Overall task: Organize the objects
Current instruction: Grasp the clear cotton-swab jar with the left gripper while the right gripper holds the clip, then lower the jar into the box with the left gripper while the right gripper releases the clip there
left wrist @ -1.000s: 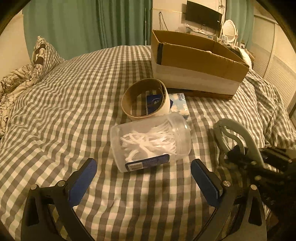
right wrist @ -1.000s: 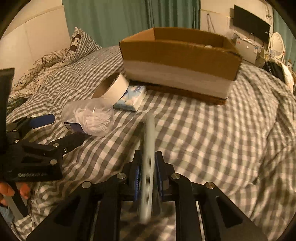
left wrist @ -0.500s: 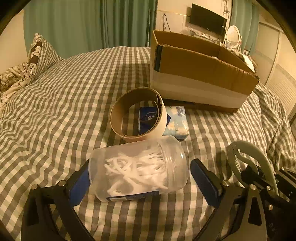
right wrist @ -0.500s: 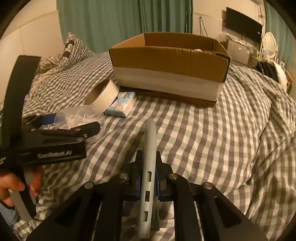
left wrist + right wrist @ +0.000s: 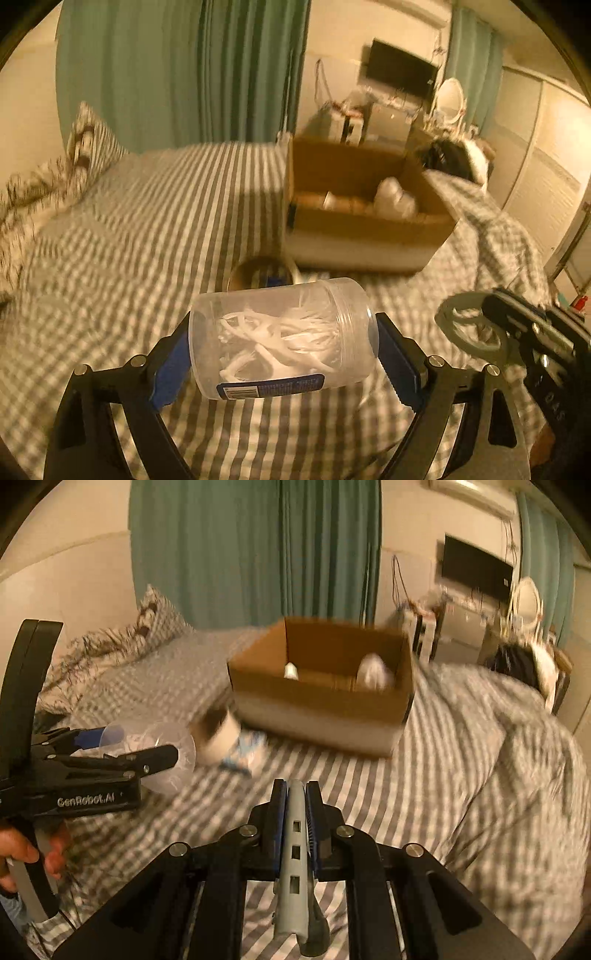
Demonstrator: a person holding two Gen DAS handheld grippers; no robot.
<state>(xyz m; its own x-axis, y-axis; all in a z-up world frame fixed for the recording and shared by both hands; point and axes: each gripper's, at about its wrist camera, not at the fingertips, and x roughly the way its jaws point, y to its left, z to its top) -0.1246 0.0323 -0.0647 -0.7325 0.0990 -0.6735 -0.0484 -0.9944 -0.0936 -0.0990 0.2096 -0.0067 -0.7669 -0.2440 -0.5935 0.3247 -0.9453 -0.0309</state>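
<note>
Lifting now in the left wrist view: my left gripper [image 5: 282, 341] has closed its blue pads on the two ends of the clear jar [image 5: 280, 338] of white floss picks, which a second ago lay loose on the checked bedspread [image 5: 122, 240] between wide-open fingers. The jar is up off the bed, held lying on its side with its label facing down, and the blur says I am swinging it. That means the pick-up is done and only the carry to the cardboard box [image 5: 364, 225] is left; the box sits ahead, well apart, with a few things already inside. The tape roll [image 5: 264, 275] waits on the bed just beyond the jar. Off to my right I see the grey handled tool [image 5: 471, 332] in the other gripper. Over to the right wrist view: my right gripper [image 5: 295, 812] is clamped tight on that grey tool [image 5: 294, 853], its thin edge standing upright between the pads, raised higher above the bed than a moment back and aimed towards the box [image 5: 325, 698]. My left hand [image 5: 26, 853] shows at the frame's edge, fingers wrapped round the handle, holding the left gripper [image 5: 142, 751] level with the jar [image 5: 155, 749] out front, above the tape roll [image 5: 218, 734] and the small blue pack [image 5: 245, 755] beside it.
</note>
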